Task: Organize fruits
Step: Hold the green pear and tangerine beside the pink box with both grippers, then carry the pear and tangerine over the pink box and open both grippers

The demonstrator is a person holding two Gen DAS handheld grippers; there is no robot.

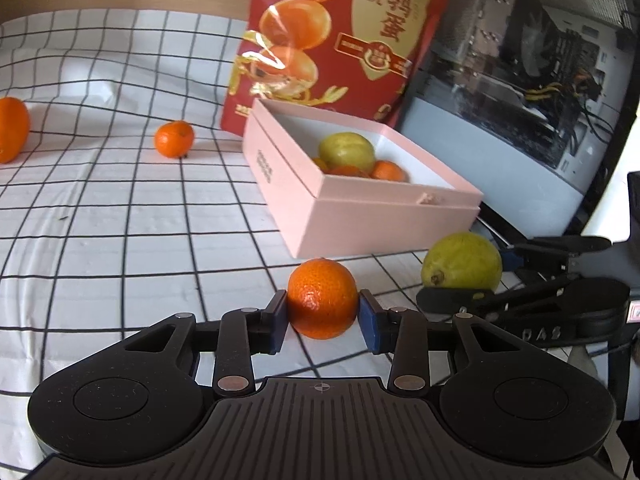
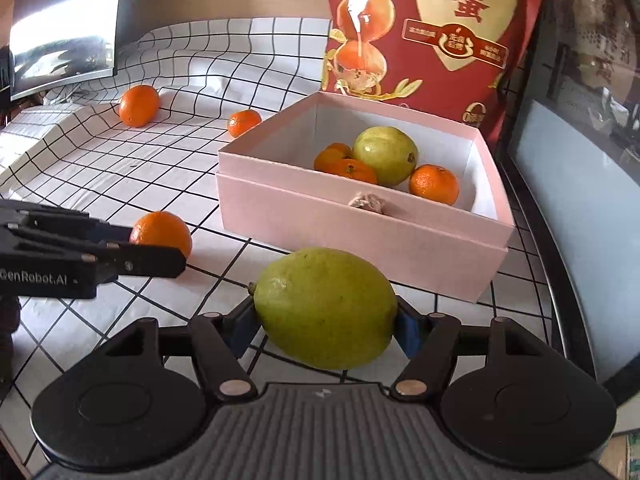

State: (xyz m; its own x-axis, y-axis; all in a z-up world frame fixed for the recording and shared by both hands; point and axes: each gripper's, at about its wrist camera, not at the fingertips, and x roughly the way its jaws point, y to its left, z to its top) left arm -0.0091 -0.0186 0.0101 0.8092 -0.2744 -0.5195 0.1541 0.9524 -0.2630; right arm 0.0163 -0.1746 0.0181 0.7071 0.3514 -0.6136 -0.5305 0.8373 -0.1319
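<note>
A mandarin [image 1: 322, 298] rests on the checked cloth in front of the pink box [image 1: 360, 220], and my left gripper [image 1: 323, 312] is shut on it, a blue pad against each side. In the right wrist view the same mandarin [image 2: 164, 232] shows behind the left gripper's black fingers [image 2: 152, 262]. My right gripper [image 2: 325, 322] is shut on a green pear-shaped fruit [image 2: 324, 304], which lies on the cloth just before the box's near wall [image 2: 360, 236]. The open box holds another green fruit [image 2: 385, 154] and several mandarins [image 2: 434, 183].
Two loose mandarins [image 2: 139, 105] [image 2: 243, 122] lie on the cloth to the far left of the box. A tall red snack bag [image 2: 420, 20] stands behind the box. A glass-sided computer case [image 1: 520, 80] borders the right; a monitor [image 2: 60, 28] stands at the far left.
</note>
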